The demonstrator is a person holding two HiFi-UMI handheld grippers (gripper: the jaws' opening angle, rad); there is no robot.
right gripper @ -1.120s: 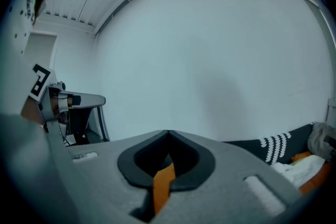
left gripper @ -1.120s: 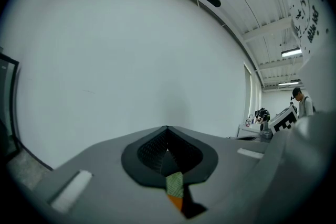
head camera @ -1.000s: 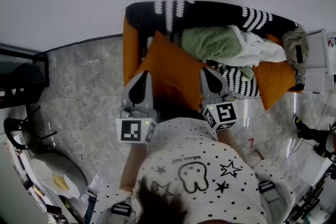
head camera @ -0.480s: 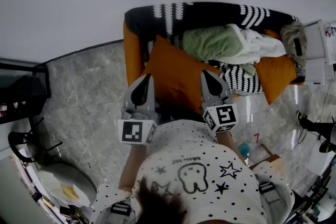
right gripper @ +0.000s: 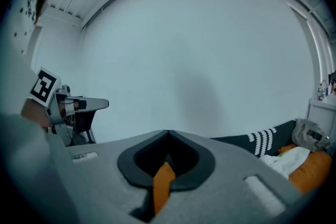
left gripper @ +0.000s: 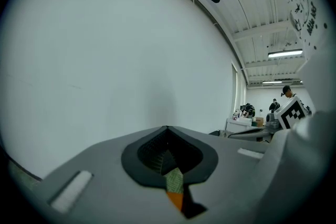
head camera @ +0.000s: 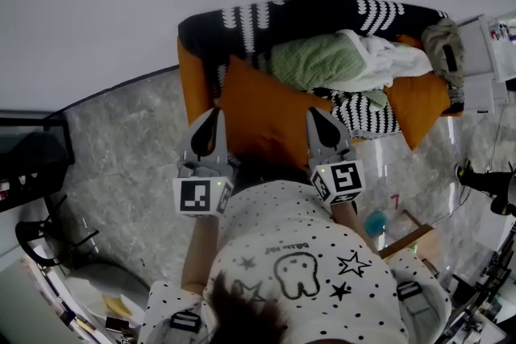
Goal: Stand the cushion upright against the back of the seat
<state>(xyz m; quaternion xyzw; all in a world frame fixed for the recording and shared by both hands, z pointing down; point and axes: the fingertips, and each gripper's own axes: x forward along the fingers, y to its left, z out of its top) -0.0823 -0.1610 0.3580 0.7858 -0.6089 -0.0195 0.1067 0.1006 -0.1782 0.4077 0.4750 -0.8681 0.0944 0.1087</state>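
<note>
An orange cushion (head camera: 266,118) sits at the left end of a sofa (head camera: 242,16), tilted, its upper corner reaching toward the sofa's back and its lower edge toward the person; whether it already touches the back cannot be told from above. The left gripper (head camera: 211,121) is closed at the cushion's left edge, and its own view shows only a thin sliver of orange fabric in the slit between the jaws. The right gripper (head camera: 316,117) is closed on the right edge, with a fuller fold of orange cloth pinched between its jaws. Beside the cushion, on the seat, lie a bunched green blanket (head camera: 310,60) and a white cloth (head camera: 379,56), then a second orange cushion (head camera: 415,105) farther right. A black-and-white patterned throw (head camera: 379,12) drapes the sofa's back. The main risk is probably the left pinch: so little fabric is caught that it could slip free as the cushion is pushed back, leaving it to swing on the right grip. The soft cushion may also sag or fall forward once released if it leans too shallowly. Its right side could catch the green blanket and end up crooked.
</note>
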